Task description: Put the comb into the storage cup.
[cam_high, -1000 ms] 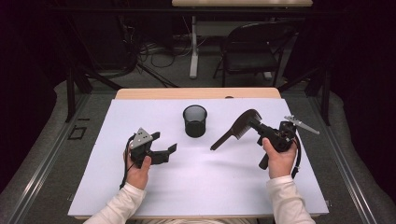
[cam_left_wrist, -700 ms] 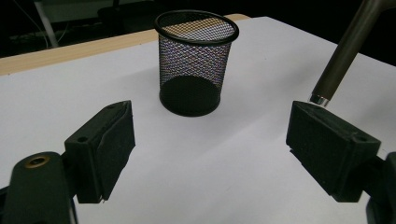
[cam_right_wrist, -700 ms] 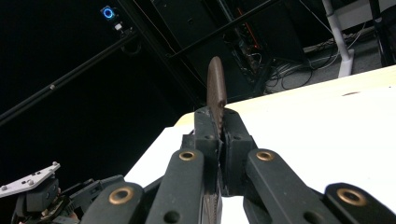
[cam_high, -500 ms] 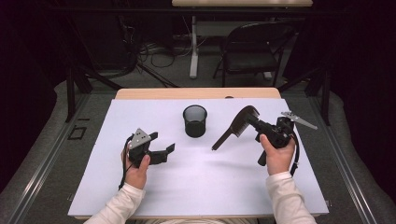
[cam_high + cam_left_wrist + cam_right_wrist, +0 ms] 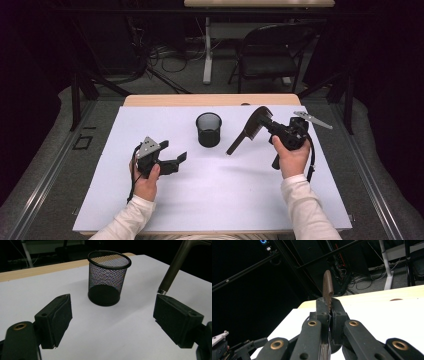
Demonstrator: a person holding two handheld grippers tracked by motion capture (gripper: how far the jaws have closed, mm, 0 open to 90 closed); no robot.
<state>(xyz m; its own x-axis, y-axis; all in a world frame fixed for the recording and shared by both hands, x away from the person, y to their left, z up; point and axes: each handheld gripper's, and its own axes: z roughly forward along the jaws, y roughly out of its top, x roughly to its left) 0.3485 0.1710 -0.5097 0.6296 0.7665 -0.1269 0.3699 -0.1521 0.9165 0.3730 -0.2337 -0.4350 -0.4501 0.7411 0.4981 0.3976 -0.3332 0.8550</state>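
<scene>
On the bench (image 5: 210, 210), a matte white sheet covers nearly the whole top, smooth and uncreased; a strip of pale wood shows along the far edge. Beyond it, on the floor, stand a dark chair (image 5: 272, 52) and loose cables.

Mesh cup (image 5: 208, 129): black wire mesh, cylindrical, solid rolled rim and solid round base, standing upright near the middle of the sheet toward the far side. In the left gripper view its weave is fine enough to see the bench through the wall (image 5: 108, 277).

Comb (image 5: 247, 132): dark brown, hard and smooth, long and slim with a toothed section and a tapering handle. It is off the bench, held slanting, its lower end pointing down toward the sheet just right of the mesh cup, not touching the cup. The right gripper view shows the toothed edge as a row of small notches, the blunt rounded end (image 5: 328, 285) rising above the fingers.

Right gripper (image 5: 272, 126): black, angular, with brass-coloured pivot bushings on its linkage bars. Its fingers are clamped tight on the comb, one pad on each flat face (image 5: 337, 312). The person's hand wraps the body, white sleeve behind; a grey plate sticks out to the right.

Left gripper (image 5: 177, 160): same build, grey three-cornered plate on top, resting low at the left of the sheet. Its fingers stand apart, nothing between them; the pads (image 5: 61, 315) are blocky, rectangular, with a dull rubbery face. The comb's handle tip hangs above the farther pad in that view.
</scene>
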